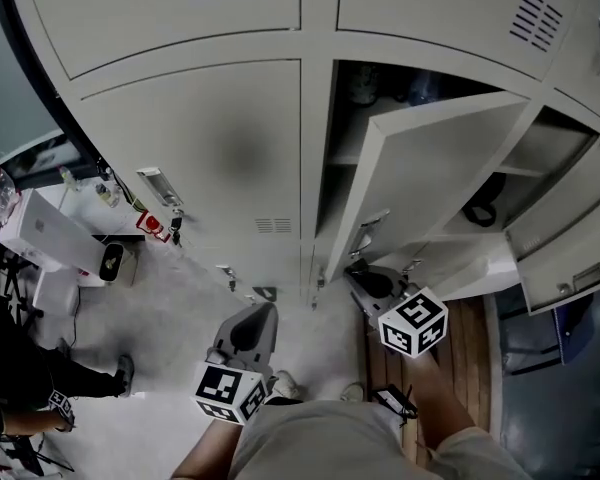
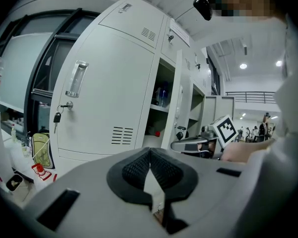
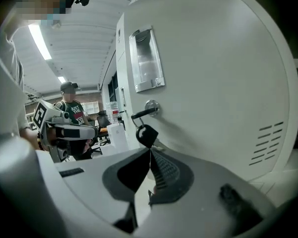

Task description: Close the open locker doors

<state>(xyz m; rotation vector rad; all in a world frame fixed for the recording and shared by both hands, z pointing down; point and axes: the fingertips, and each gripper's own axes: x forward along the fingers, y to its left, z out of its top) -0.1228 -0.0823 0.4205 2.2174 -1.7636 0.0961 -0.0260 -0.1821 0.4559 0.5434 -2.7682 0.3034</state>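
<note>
Grey locker door (image 1: 425, 163) stands ajar mid-bank, with a second open door (image 1: 570, 243) at the right edge. Left claw (image 1: 263, 316) and right claw (image 1: 363, 280) are both pinched together and empty. The right claw is just beside the door's key (image 3: 146, 135).

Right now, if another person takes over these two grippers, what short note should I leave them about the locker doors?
The left gripper is shut and empty, held low in front of the closed left door.
The right gripper is shut and empty. It points at the outer face of the open middle door, just below the key hanging from its lock. I cannot tell whether it touches the door.
The middle door stands swung out, and the right door is open too.
Done: neither open door is closed yet.
Left: push the middle door shut, then the right door.
</note>
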